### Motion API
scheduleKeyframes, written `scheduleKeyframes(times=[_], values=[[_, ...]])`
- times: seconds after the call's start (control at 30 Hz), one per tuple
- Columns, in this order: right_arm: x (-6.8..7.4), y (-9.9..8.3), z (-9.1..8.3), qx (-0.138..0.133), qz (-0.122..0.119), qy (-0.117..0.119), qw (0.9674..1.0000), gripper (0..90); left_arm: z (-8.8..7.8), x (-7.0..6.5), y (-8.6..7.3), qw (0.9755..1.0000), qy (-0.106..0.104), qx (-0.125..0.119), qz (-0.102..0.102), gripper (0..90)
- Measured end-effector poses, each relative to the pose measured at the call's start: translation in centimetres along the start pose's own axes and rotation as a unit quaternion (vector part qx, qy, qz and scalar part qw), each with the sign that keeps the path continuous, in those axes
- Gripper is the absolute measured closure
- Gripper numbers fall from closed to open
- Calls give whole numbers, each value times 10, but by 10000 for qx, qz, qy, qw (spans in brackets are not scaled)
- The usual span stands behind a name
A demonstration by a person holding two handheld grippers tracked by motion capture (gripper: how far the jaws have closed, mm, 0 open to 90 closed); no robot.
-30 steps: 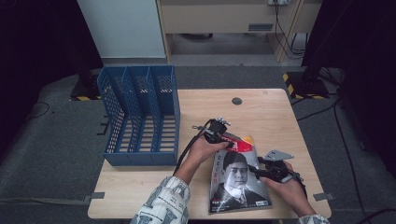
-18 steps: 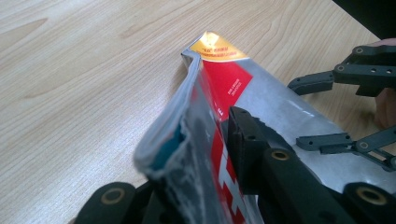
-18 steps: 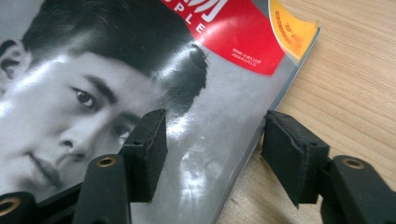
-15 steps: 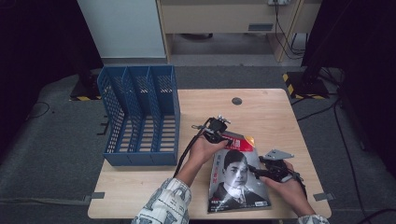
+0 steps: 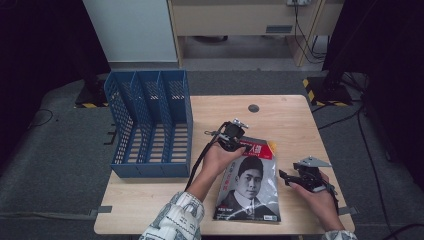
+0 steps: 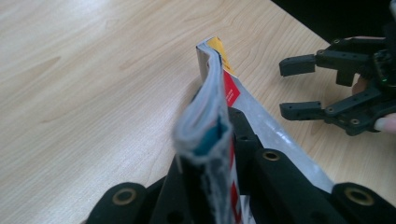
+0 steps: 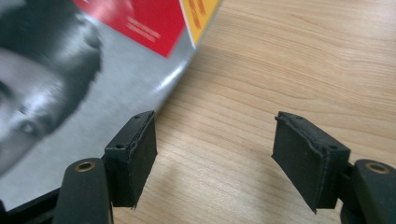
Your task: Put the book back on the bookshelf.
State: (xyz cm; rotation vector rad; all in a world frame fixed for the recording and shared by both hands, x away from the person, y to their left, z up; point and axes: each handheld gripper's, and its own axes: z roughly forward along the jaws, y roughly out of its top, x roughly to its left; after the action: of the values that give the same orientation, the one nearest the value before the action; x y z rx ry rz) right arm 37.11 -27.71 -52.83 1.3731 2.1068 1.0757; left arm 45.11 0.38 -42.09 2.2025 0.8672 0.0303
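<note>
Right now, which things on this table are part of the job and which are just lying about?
In the job: magazine, pinched at its top edge by the left gripper; open right gripper beside it; probably the blue file rack.
Lying about: dark round disc on the table.

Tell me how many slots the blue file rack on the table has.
3. The blue file rack stands at the table's left edge, its slots side by side: left, middle and right. All look empty, though the mesh walls hide part of each.

Grey magazine [image 5: 250, 185] with red-yellow top; blue mesh rack [image 5: 150, 125].
</note>
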Motion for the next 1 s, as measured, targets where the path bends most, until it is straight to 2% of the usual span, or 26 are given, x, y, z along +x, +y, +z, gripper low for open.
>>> scheduleKeyframes(times=[0.43,0.67,1.0], values=[[-1,-5,6,241,-75,-134,9996,301,-29,-8,11,9996,104,-156,188,865],[1,-5,8,244,-209,-198,9993,290,-44,-7,14,9992,149,-331,164,866],[4,-5,9,251,-242,-238,9991,285,-65,-6,19,9985,168,-517,111,866]])
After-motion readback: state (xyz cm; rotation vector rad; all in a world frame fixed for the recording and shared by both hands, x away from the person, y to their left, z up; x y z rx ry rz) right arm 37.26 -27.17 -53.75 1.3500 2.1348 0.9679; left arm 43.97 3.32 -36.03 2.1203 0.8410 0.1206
